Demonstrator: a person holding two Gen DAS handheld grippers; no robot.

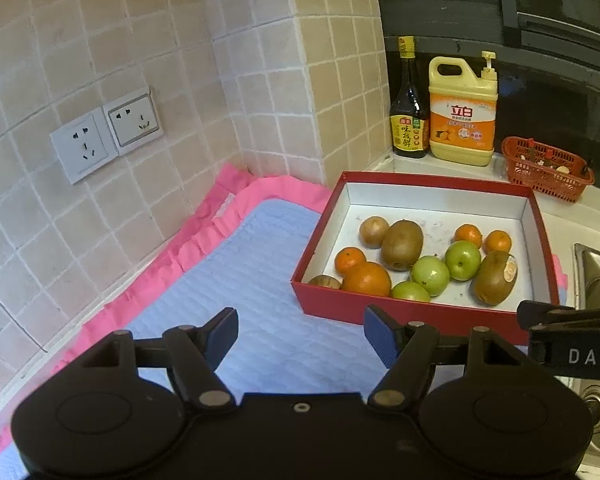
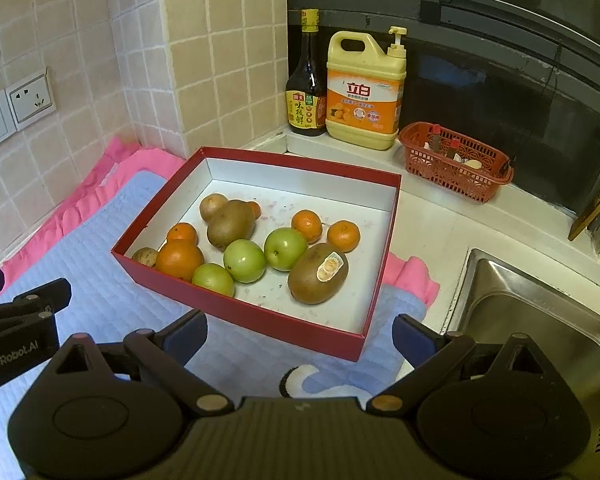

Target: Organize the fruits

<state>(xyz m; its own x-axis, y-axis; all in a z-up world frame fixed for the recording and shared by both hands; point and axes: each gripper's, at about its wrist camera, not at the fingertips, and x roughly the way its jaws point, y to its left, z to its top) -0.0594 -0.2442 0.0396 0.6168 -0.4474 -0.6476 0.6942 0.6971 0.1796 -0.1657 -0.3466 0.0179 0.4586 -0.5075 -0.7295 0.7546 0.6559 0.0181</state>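
Sitting on a pale blue quilted mat (image 2: 100, 300) with a pink frilled border, a shallow red box (image 2: 260, 322) with a white inside holds all the fruit. Within it, a large orange (image 2: 179, 259) lies at the near left corner beside a small brown fruit (image 2: 145, 257), with a mandarin (image 2: 182, 233) just behind. Three green apples (image 2: 245, 260) cluster in the middle, touching one another, and a stickered kiwi (image 2: 318, 274) lies at their right. A second kiwi (image 2: 231, 224) and a smaller brown fruit (image 2: 213, 206) sit toward the back left, while two more mandarins (image 2: 307, 225) rest back right. The left gripper (image 1: 302, 336) hovers over the mat just short of the box's near wall, its blue-padded fingers spread wide with nothing between them. The right gripper (image 2: 300, 334) hangs before the box's near right corner, likewise spread and holding nothing. Behind the box stand a dark soy sauce bottle (image 2: 306, 96), a yellow detergent jug (image 2: 365, 92) and a red plastic basket (image 2: 456, 164); a steel sink (image 2: 540, 320) lies to the right.
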